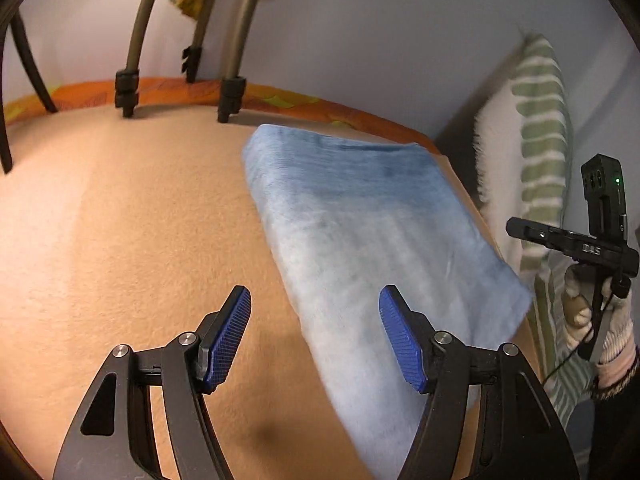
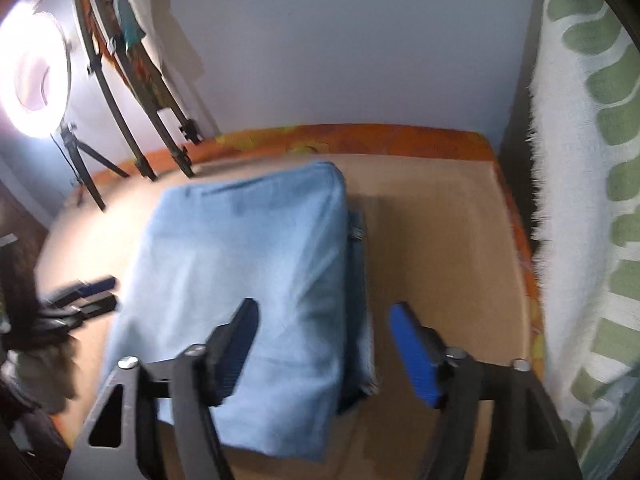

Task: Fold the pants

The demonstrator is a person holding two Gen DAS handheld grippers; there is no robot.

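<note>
- Left wrist view: the pants (image 1: 360, 232) lay as a compact pale-blue rectangle running from the upper middle of the frame down to the lower right, flat on the tan bed (image 1: 120, 220).
- The left claw (image 1: 316, 336) was released, its blue pads wide apart and holding nothing; the right-hand pad stood in front of the bundle's near part, the left-hand pad over bare bed. Whether it touched the cloth could not be told.
- The right claw's body (image 1: 576, 244) showed at the right edge, held in a gloved hand (image 1: 608, 320), beside the bundle and apart from it.
- Tripod legs (image 1: 132, 40) stood at the upper left, and a green-striped rug (image 1: 540, 120) hung at the right.
- Right wrist view: this picture was blurred. The pants (image 2: 248, 280) filled the middle of the frame as a stacked bundle, with darker layers showing along its right edge.
- The right claw (image 2: 324, 352) was also released and empty, one finger in front of the bundle, the other in front of bare bed to its right.
- The left claw (image 2: 86, 294) appeared as a dark smear at the left edge, near the bundle's left side.
- A ring light (image 2: 36, 80) glared at the upper left.
- Judgement: the folding looked essentially done, since no leg or waistband lay loose and both claws were off the cloth. At most a last smoothing or squaring of the right-edge layers seemed left.
</note>
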